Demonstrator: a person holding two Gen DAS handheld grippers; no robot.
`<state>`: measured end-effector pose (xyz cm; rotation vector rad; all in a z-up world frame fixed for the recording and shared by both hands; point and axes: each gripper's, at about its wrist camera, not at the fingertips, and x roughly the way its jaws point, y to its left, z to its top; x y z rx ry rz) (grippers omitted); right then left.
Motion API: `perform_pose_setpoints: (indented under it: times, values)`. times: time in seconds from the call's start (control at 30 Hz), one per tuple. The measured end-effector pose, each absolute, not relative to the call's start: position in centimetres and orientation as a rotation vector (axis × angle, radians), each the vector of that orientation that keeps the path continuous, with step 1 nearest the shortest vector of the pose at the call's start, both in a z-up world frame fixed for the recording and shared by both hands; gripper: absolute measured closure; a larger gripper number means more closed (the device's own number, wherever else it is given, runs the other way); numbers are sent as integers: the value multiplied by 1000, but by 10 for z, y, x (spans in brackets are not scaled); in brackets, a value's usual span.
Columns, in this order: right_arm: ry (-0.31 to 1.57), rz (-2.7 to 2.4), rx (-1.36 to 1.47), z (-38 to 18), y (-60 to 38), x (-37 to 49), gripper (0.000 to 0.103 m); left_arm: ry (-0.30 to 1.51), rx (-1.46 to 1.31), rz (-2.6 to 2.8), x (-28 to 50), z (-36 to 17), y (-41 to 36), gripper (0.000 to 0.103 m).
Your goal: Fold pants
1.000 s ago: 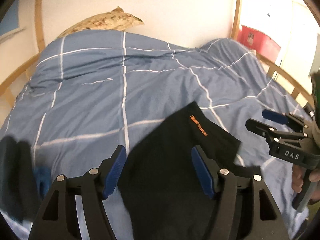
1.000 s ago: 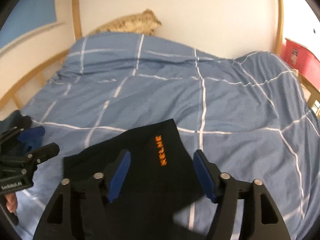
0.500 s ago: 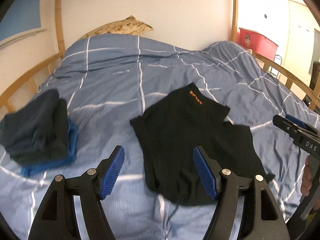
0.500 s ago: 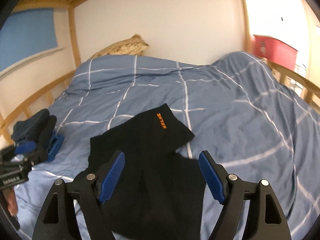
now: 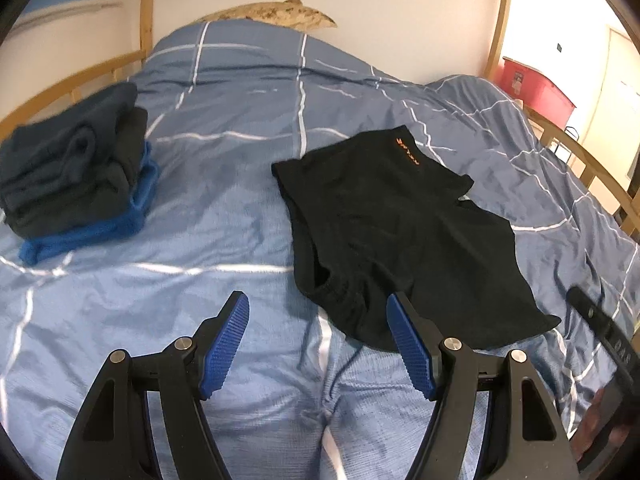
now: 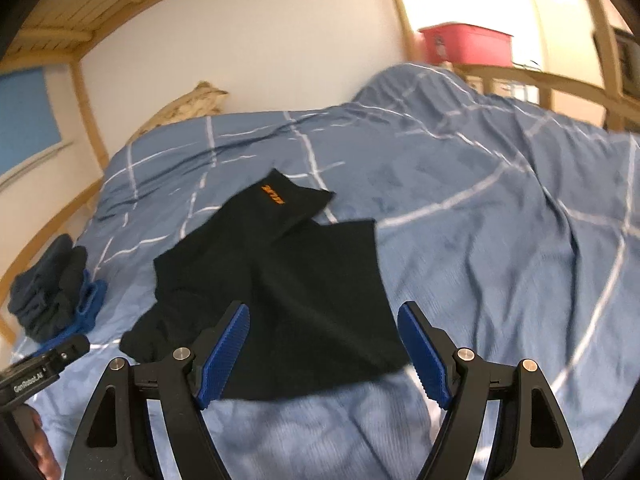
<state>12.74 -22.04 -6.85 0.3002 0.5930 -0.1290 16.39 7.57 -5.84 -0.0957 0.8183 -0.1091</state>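
Both grippers angle down over the blue checked duvet (image 5: 240, 208): left gripper (image 5: 318, 344) and right gripper (image 6: 324, 354) gape empty just short of the crumpled black shorts (image 5: 400, 232).

A blue duvet (image 5: 240, 184) with white lines covers the wooden-railed bed (image 5: 80, 80), a stack of folded dark and blue clothes (image 5: 76, 172) rests on it at left, a patterned pillow (image 5: 272, 12) lies against the wall, and a red box (image 6: 464, 44) stands beyond.

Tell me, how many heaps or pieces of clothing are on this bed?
2: black shorts spread flat near the middle of the blue duvet, and a folded pile of dark and blue garments near the left rail. How many garments it holds is unclear.
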Motion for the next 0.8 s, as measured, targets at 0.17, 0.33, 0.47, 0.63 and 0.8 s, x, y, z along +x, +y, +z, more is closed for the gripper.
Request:
perform_pose_setpoints:
  times: [0.17, 0.33, 0.47, 0.63, 0.8]
  values:
    - [627, -149, 410, -97, -231, 113, 26, 829, -55, -103, 167, -74, 65, 33]
    - [657, -164, 523, -115, -244, 110, 26, 830, -32, -104, 174, -82, 58, 33]
    - [684, -167, 598, -127, -250, 118, 26, 837, -41, -115, 184, -86, 56, 33]
    - [687, -167, 599, -130, -248, 128, 26, 853, -96, -129, 199, -93, 59, 38]
    - [707, -169, 601, -136, -247, 139, 35, 907, -137, -125, 213, -108, 59, 51]
